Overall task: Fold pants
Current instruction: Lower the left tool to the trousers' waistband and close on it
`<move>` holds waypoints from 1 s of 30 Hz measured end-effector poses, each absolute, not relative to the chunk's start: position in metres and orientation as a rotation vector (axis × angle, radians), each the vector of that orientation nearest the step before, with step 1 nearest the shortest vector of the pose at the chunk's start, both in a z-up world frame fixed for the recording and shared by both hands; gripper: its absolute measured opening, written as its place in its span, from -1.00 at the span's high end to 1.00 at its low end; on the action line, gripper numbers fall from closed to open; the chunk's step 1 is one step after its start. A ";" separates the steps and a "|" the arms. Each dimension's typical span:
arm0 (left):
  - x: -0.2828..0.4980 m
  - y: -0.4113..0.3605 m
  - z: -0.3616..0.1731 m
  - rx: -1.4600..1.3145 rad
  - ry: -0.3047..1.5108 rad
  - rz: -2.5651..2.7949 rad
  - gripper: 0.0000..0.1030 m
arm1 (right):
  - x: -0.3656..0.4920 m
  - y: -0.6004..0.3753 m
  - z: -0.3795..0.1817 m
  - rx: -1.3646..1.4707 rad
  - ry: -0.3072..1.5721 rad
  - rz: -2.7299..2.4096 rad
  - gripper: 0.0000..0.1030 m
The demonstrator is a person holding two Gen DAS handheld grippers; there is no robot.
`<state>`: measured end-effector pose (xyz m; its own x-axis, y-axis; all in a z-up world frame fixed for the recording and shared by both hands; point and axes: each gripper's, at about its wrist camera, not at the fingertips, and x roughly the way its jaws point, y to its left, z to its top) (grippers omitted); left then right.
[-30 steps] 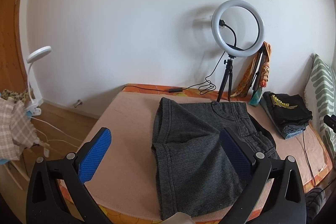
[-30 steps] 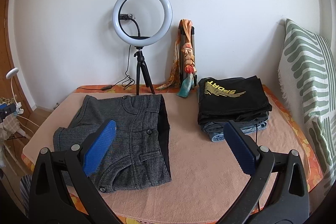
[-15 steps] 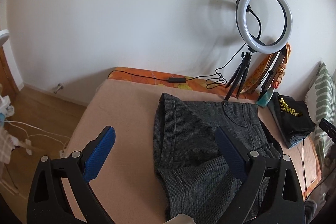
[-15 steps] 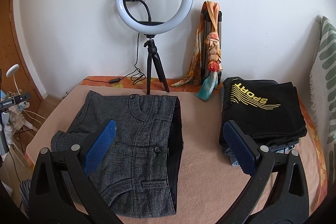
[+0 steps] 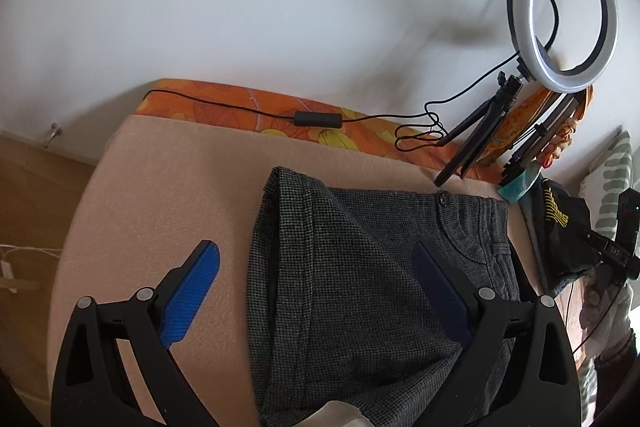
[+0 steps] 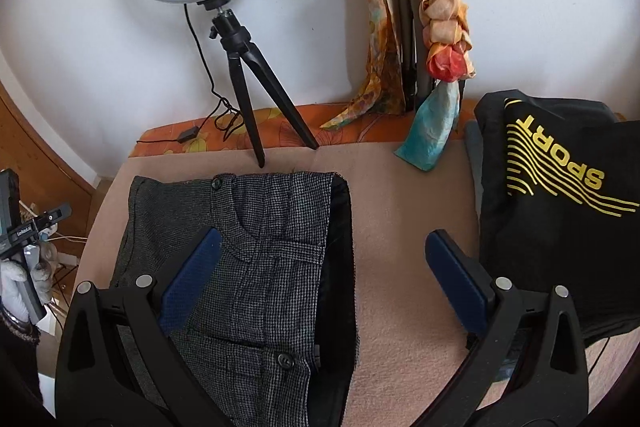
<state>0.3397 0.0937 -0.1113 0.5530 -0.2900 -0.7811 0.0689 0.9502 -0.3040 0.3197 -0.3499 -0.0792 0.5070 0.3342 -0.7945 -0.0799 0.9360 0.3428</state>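
Observation:
Grey houndstooth pants [image 5: 360, 291] lie folded on the peach blanket [image 5: 160, 195] of the bed; they also show in the right wrist view [image 6: 256, 267]. My left gripper [image 5: 316, 259] is open and empty, hovering above the pants' left edge. My right gripper [image 6: 324, 251] is open and empty, above the pants' right edge, where the dark lining [image 6: 340, 267] shows.
A stack of folded clothes topped by a black SPORT shirt [image 6: 560, 211] lies on the right. A ring light on a tripod [image 6: 240, 75] stands at the back by the wall, its cable [image 5: 320, 117] along the bed edge. A scarf-wrapped stand [image 6: 432, 27] leans beside it.
Both grippers have moved forward and lower toward the pants, which now fill more of each view. Both stayed open.

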 end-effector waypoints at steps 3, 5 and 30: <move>0.366 0.098 -0.129 -0.294 0.996 -0.199 -0.88 | 0.343 -0.342 -0.100 0.301 1.048 0.272 -1.00; 0.382 0.100 -0.140 -0.305 1.017 -0.180 -0.88 | 0.356 -0.336 -0.112 0.299 1.065 0.280 -1.00; 0.429 0.097 -0.201 -0.288 1.081 -0.134 0.25 | 0.422 -0.309 -0.182 0.341 1.165 0.364 -0.54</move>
